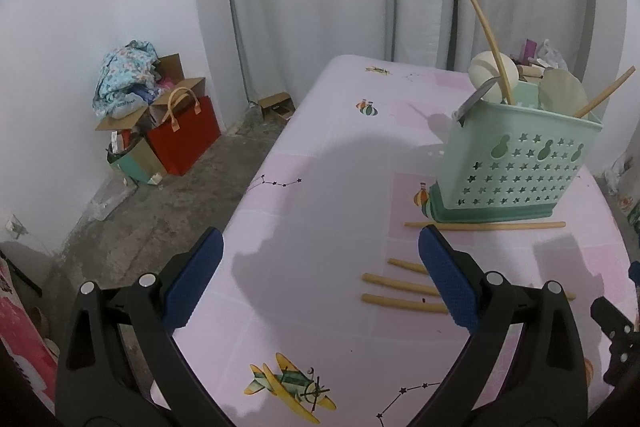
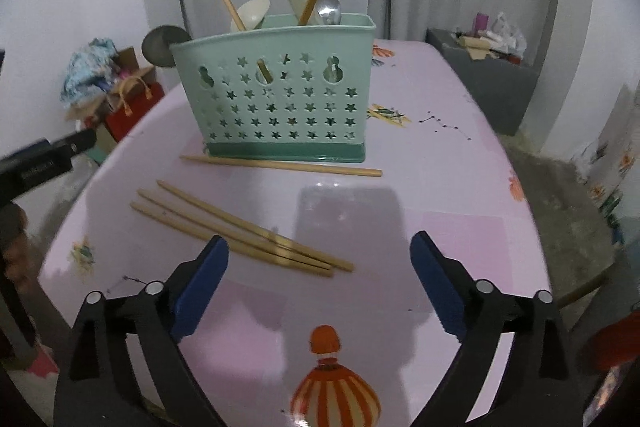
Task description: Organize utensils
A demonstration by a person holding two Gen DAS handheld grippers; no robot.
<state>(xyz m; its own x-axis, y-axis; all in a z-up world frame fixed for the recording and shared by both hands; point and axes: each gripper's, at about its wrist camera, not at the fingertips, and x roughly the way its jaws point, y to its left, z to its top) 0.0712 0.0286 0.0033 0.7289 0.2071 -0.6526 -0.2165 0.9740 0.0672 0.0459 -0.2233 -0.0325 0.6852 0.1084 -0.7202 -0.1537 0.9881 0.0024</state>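
Observation:
A mint-green utensil caddy (image 2: 276, 95) (image 1: 516, 163) with star holes stands on the pink table. It holds two wooden chopsticks, pale spoons and a metal spoon (image 2: 329, 9). One chopstick (image 2: 280, 165) (image 1: 484, 225) lies along its base. Three more chopsticks (image 2: 240, 231) (image 1: 400, 285) lie together in front. My right gripper (image 2: 319, 259) is open above the table, its left pad (image 2: 202, 287) just near the chopsticks' ends, nothing between the pads. My left gripper (image 1: 320, 259) is open and empty, left of the chopsticks.
The pink patterned tablecloth (image 2: 440, 187) covers the table, whose left edge (image 1: 248, 195) drops to a concrete floor. A red bag and boxes (image 1: 176, 131) sit by the wall. A grey box with clutter (image 2: 488, 75) stands behind the table. Curtains hang at the back.

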